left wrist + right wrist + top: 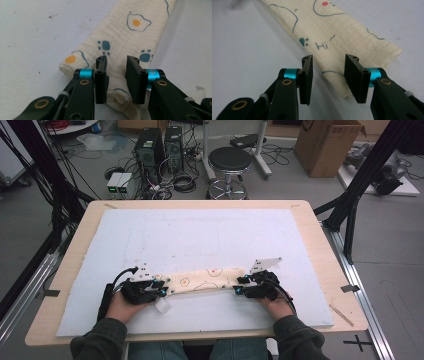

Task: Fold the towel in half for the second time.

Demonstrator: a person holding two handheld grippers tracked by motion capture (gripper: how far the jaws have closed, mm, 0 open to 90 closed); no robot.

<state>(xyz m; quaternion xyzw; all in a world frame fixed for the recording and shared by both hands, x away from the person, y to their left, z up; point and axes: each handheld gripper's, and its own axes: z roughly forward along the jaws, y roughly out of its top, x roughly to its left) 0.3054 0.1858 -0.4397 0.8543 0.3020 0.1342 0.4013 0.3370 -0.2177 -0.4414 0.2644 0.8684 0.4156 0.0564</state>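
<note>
Cream muslin, printed with fried eggs and blue paw marks, makes up the folded cloth [202, 281] that lies as a long narrow strip across the lower middle of the high view, on the pale blue mat [200, 235] covering the wooden table [327, 255]. A hand sits at each end of the strip.

At the lower left of that view the left gripper [159, 289] meets the cloth's end. In the left gripper view its jaws stand partly open with the bunched end of the cloth [117, 47] between them; fabric touches the inner face of at least one jaw, but a gap remains, so it does not look clamped. A woven tag [130, 112] hangs from that end at the bottom of the frame.

At the lower right the right gripper [241, 287] reaches the other end. In the right gripper view its jaws [328, 75] are wider apart and straddle the corner of the cloth [352, 45], near the printed "Hi", without pressing on it.

The step in hand appears to be taking both ends. To do it well, each gripper should probably go low enough that the jaws catch every layer of the fold, not just the top one, and both should close evenly, well in from the edge, so the muslin does not slip out or skew when lifted.
</note>
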